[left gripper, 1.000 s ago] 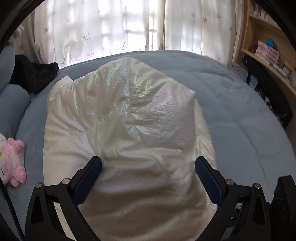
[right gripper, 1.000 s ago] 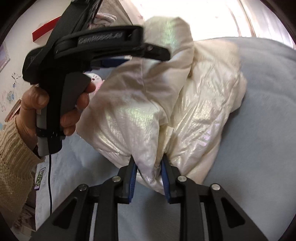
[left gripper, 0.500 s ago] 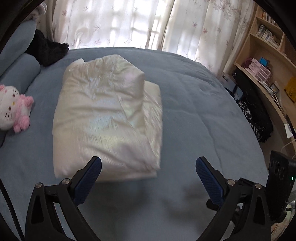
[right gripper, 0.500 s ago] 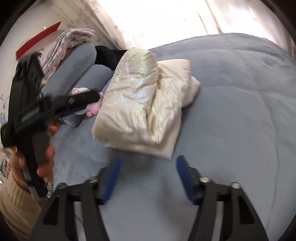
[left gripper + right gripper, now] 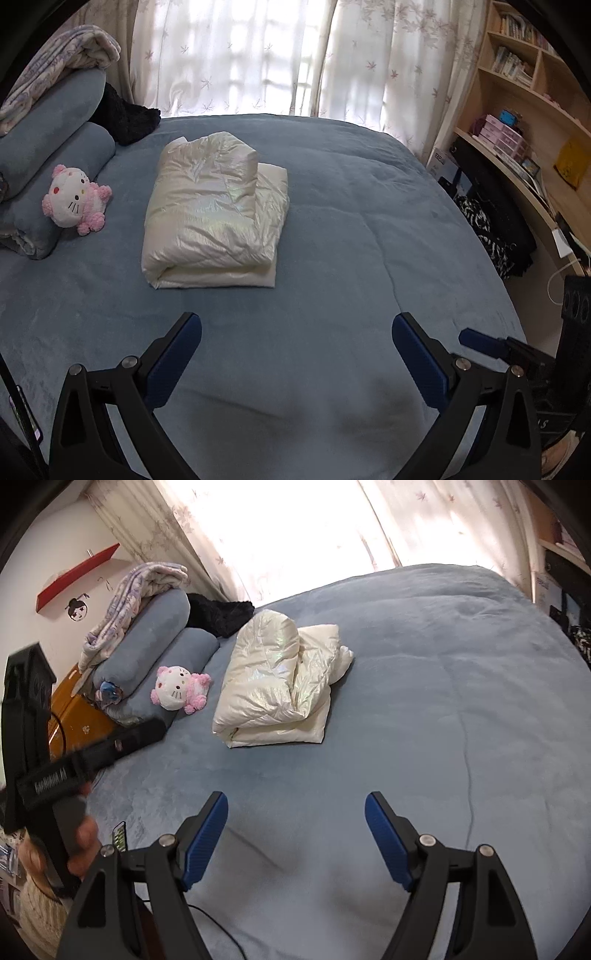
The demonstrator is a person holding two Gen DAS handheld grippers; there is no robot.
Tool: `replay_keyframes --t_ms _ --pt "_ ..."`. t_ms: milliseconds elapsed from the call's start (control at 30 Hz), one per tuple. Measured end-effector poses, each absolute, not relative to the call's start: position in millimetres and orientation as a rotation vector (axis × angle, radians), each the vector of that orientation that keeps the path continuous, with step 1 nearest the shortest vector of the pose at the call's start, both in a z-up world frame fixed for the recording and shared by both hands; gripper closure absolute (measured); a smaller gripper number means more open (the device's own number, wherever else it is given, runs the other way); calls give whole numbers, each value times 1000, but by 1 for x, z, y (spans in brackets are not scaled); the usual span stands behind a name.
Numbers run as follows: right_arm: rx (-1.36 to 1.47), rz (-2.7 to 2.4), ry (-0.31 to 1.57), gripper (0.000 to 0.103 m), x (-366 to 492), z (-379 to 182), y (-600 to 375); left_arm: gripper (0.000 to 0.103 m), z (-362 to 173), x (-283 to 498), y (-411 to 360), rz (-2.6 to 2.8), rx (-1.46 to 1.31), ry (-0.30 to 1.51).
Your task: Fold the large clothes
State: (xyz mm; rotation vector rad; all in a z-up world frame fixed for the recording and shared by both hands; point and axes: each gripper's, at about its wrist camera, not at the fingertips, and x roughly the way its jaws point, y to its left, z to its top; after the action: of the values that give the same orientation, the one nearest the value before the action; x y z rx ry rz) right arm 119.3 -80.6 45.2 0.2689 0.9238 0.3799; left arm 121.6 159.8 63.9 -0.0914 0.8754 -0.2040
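A cream, shiny puffy jacket (image 5: pixel 212 218) lies folded in a compact bundle on the blue bed (image 5: pixel 369 258), left of the middle. It also shows in the right wrist view (image 5: pixel 277 686). My left gripper (image 5: pixel 297 332) is open and empty, held above the bed well short of the jacket. My right gripper (image 5: pixel 295 812) is open and empty, also back from the jacket. The left gripper's body (image 5: pixel 55 768) shows at the left of the right wrist view, held in a hand.
A pink and white plush toy (image 5: pixel 74 201) lies left of the jacket beside blue pillows (image 5: pixel 44 147). A black garment (image 5: pixel 125 118) sits at the bed's far left. Shelves and a desk (image 5: pixel 517 147) stand on the right. Curtains (image 5: pixel 258 55) hang behind the bed.
My right gripper let go of the jacket and opened. Both grippers pulled back and up from the jacket, which now lies folded on the bed.
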Motion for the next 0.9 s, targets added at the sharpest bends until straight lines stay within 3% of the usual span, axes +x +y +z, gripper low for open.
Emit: replay_keyframes --t_ms 600,900 --pt "238 268 865 21 18 53 -110 1 45 -6 136 -55 -56 897" --pt "199 273 812 21 -11 70 -120 1 83 -55 112 -51 26 821"
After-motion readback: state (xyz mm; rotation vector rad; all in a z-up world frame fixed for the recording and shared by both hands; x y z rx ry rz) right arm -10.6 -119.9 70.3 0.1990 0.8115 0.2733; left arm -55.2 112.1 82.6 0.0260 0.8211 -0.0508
